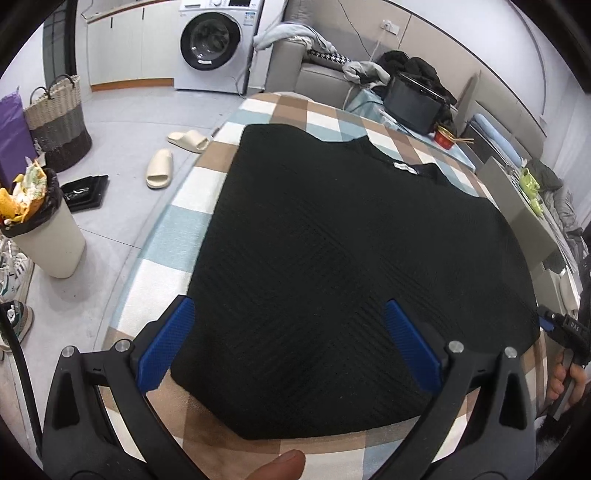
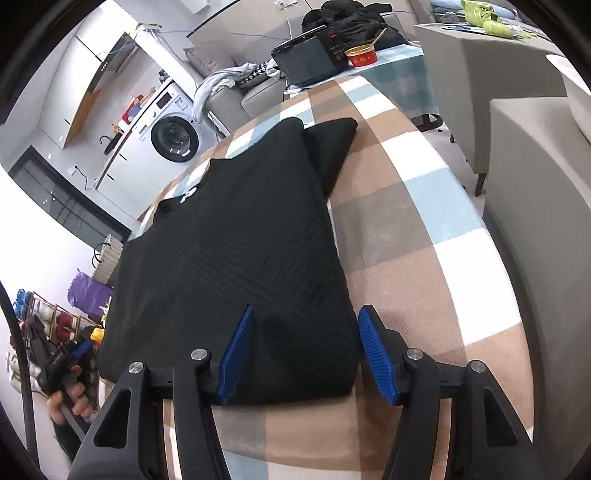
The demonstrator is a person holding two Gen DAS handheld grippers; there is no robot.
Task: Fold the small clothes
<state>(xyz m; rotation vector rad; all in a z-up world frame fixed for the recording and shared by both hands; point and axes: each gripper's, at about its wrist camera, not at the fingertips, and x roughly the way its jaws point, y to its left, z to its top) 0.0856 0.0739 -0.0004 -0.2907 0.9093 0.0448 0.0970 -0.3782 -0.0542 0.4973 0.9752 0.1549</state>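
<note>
Garment: a black knit sweater (image 1: 343,266) lay flat on the checked cloth (image 1: 173,225) covering the surface, hem edge toward the cameras, collar with a white label (image 1: 406,168) at the far end.
Left gripper: the left gripper (image 1: 291,347) hung above the sweater's near hem with its blue fingers (image 1: 168,343) spread wide, one beyond the garment's left edge, the other over the knit; nothing was pinched between them.
Right gripper: the right gripper (image 2: 306,350) stood over the sweater's near right corner, fingers (image 2: 238,350) parted, one over the fabric and one just outside the right edge; they were released, the pads gripping nothing.
Left view only: a beige bin (image 1: 44,236) overflowing with rubbish, a woven basket (image 1: 59,122), two pale slippers (image 1: 160,168) on the floor, and the right hand (image 1: 565,380) on its tool at the frame's right edge.
Right view only: a folded-in sleeve (image 2: 332,147) jutting past the sweater's far right edge, a grey upholstered seat (image 2: 535,206) beside the surface, a green toy (image 2: 484,16), and the left hand (image 2: 74,398) holding its tool at lower left.
Both views: the washing machine (image 1: 212,40), a black appliance (image 2: 306,59) and a red bowl (image 2: 362,57) beyond the far end.
Edges: the sweater's left edge ran near the surface's left rim; its hem lay a little in from the near rim.
Open room: a broad strip of bare checked cloth lay to the sweater's right, a narrower band along the near side.
</note>
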